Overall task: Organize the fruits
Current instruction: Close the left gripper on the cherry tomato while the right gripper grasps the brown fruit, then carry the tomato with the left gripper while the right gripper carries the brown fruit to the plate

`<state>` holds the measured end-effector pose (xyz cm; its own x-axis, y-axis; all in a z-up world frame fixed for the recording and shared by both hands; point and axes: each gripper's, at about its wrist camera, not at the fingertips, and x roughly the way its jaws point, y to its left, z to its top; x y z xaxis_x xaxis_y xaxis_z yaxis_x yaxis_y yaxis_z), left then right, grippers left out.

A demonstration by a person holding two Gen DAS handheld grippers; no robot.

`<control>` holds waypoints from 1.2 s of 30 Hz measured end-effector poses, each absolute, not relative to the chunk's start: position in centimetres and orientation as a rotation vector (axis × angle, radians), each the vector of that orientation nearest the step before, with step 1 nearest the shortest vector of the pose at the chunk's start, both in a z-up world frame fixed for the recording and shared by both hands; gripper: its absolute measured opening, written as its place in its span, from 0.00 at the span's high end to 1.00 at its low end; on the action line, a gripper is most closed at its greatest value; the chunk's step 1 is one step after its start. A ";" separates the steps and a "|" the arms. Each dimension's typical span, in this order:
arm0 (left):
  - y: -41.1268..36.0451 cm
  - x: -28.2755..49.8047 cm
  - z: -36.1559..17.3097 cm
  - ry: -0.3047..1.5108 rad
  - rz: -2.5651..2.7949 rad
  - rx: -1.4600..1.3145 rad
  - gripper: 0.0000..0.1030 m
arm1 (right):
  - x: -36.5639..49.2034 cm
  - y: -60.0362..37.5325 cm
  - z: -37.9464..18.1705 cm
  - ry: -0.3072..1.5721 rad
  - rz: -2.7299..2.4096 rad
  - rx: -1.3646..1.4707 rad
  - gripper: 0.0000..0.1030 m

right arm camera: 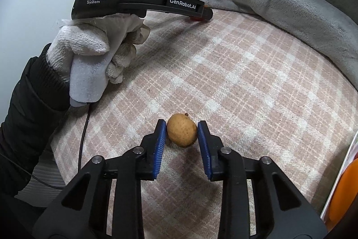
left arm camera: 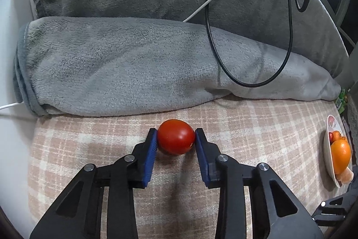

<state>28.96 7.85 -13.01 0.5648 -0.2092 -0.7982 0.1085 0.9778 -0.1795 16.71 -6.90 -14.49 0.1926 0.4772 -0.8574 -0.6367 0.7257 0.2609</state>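
Red tomato (left arm camera: pixel 176 136) pinched by left gripper (left arm camera: pixel 176 138), left of bowl (left arm camera: pixel 327 149). Right gripper (right arm camera: pixel 181 134) brackets tan fruit (right arm camera: pixel 181 132); contact uncertain. Risk: round, smooth fruits likely slip.

Tomato (left arm camera: pixel 175 136) on checked cloth (left arm camera: pixel 257 127), blanket (left arm camera: pixel 134 64) behind, bowl (left arm camera: pixel 327 149) far right.

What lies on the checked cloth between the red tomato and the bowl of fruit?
Nothing: in the left wrist view, only bare checked cloth stretches from the tomato, held by the left gripper, to the bowl.
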 end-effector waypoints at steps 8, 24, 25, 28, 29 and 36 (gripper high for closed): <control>7.0 27.5 -12.1 0.927 -0.187 -0.091 0.69 | 16.5 -8.0 -13.8 1.117 0.784 -0.153 0.71; 2.3 23.4 -7.3 0.833 -0.262 -0.022 0.69 | 13.7 -12.2 -9.5 1.029 0.765 -0.110 0.71; 1.8 23.2 -7.0 0.828 -0.268 -0.018 0.69 | 13.6 -12.5 -9.3 1.025 0.762 -0.107 0.71; 0.3 22.5 -6.3 0.815 -0.289 -0.003 0.69 | 13.1 -13.9 -8.7 1.007 0.745 -0.098 0.71; 0.0 22.2 -6.0 0.811 -0.296 0.003 0.69 | 13.0 -14.3 -8.4 1.004 0.741 -0.093 0.71; -3.4 21.0 -4.8 0.790 -0.354 0.021 0.69 | 12.0 -18.1 -7.0 0.966 0.685 -0.063 0.71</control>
